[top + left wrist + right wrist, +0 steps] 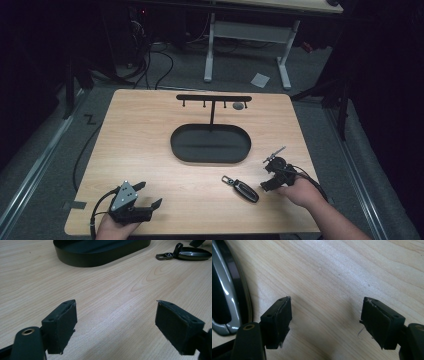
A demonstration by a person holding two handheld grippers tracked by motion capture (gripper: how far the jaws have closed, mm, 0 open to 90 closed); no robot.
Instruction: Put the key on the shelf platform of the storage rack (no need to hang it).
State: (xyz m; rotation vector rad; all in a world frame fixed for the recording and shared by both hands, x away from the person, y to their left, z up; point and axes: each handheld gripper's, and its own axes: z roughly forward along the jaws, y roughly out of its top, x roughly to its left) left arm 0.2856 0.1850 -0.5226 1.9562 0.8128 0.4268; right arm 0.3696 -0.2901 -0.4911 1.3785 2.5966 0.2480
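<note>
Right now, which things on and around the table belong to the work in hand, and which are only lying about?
Belong to the work:
- car key fob, on the table beside the right gripper, whose jaws stand open
- black oval tray
- key rack standing behind the tray
- left gripper, open, resting apart

Only lying about:
- paper scrap on the floor
- white desk frame behind
</note>
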